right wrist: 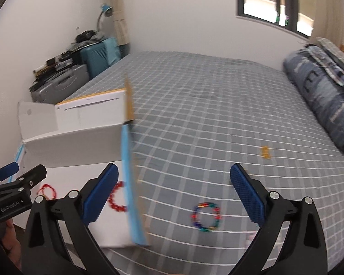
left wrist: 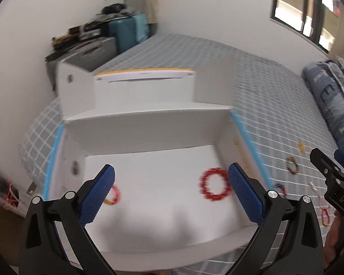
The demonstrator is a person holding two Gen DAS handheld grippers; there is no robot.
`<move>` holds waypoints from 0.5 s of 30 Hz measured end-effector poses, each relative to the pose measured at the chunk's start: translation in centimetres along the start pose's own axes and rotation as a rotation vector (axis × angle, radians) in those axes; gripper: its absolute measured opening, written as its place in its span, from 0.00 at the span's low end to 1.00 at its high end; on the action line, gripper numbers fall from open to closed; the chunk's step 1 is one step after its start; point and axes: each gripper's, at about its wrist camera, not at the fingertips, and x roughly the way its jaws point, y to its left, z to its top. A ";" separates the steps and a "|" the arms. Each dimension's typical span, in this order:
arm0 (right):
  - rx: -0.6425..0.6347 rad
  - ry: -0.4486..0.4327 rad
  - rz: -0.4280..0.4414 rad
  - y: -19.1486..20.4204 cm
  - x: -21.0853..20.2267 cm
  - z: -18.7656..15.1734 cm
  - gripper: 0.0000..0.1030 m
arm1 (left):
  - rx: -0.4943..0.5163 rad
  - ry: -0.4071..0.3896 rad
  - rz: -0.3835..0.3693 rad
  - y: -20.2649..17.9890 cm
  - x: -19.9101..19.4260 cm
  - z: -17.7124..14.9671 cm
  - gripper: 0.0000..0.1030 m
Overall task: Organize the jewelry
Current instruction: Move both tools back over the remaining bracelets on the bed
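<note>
Left tool point(left wrist: 171, 188) is hanging with jaws spread wide, gripping nothing; right tool point(right wrist: 173, 188) likewise is gaping, empty.

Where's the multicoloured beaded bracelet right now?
The multicoloured beaded bracelet lies flat on the grey checked bedspread, outside the white cardboard box and to its right. In the right wrist view it sits low, between the open right gripper fingers.

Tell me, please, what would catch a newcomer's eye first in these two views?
Probably the open white box on the grey checked bed, with a red beaded bracelet lying on its floor near the right wall. Next, the multicoloured bracelet on the bedspread outside the box, framed between the open right gripper fingers. The left gripper hangs open above the box.
</note>
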 end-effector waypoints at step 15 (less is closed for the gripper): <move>0.165 0.056 -0.241 -18.8 -4.5 -5.9 0.91 | 0.218 0.039 -0.203 -18.5 0.2 -3.0 0.94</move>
